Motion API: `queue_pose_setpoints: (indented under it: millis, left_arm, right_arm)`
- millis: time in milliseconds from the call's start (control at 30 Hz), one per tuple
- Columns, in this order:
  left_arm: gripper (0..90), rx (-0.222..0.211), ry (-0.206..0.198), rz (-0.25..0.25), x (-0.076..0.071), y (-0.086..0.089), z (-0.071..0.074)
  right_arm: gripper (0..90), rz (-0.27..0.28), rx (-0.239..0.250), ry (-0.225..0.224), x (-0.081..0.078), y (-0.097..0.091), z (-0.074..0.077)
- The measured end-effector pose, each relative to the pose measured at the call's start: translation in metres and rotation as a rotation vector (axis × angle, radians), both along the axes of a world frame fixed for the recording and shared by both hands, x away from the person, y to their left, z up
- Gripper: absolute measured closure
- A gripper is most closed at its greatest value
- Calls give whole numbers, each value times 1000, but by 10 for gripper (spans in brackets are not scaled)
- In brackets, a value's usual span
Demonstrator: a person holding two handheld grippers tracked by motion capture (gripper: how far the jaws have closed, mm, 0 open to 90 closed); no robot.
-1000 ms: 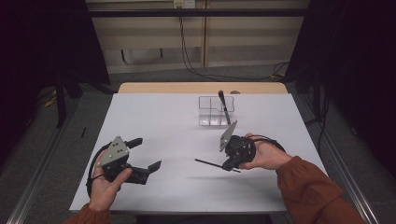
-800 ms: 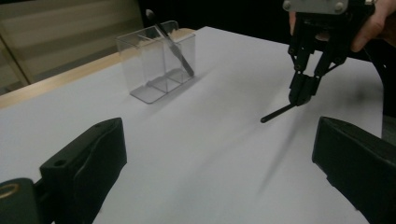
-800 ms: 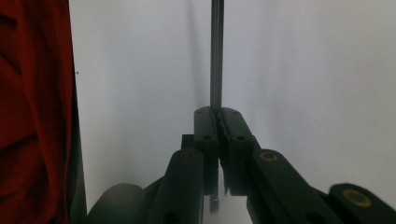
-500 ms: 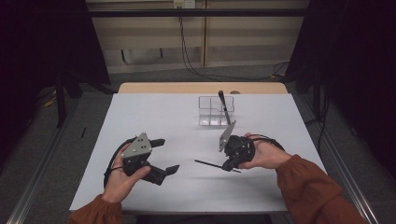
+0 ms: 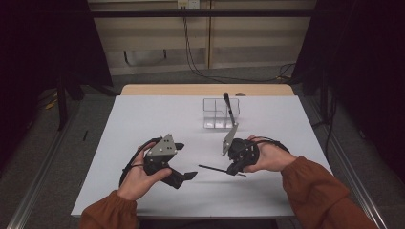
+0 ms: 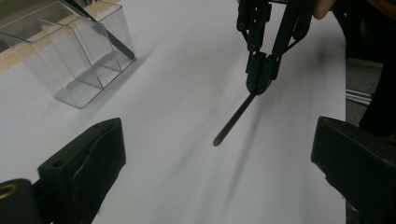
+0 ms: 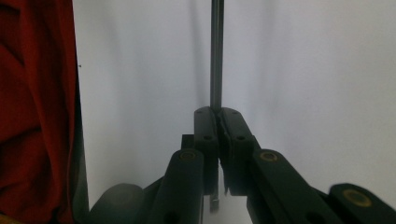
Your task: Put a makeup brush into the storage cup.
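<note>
Right gripper [image 5: 237, 168] clamped a thin dark rod [image 5: 216, 168] near one end; the rod stuck out toward 9 o'clock, low over the white table [image 5: 143, 119]. Left gripper [image 5: 184, 162], jaws wide and empty, sat at the rod's 9 o'clock, tip between them but untouched. Clear organizer [image 5: 215, 114] at 12 o'clock held another dark stick [image 5: 229, 106]. Risk judged: an end-grip so thin could pivot or slip if the left jaws knocked the free tip during handover.

Right tongs [image 5: 229, 168] clamped tight, left tongs [image 5: 184, 162] spread wide, both near the table
</note>
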State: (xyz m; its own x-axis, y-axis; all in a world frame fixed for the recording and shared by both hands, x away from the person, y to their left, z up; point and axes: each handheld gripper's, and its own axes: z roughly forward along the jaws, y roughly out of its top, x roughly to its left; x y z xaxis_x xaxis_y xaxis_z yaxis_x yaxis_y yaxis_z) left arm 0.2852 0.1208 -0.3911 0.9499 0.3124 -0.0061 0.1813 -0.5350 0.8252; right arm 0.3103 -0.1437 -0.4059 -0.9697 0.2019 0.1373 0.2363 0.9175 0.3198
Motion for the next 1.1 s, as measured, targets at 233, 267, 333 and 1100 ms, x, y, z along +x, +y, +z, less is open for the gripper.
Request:
queue_pose_setpoints:
  millis: [233,267,333,1100]
  left_arm:
    - [51,100,57,-66,7,-9,-4]
    - [53,113,55,-62,7,-11,-5]
    - [60,135,67,-78,8,-13,-5]
    - [97,351,164,-260,14,-39,-8]
  right_arm:
    - [863,30,-22,2,1,7,2]
    - [863,33,-28,2,1,9,2]
    - [863,42,-29,3,0,11,1]
    - [863,96,-41,-6,-1,19,-2]
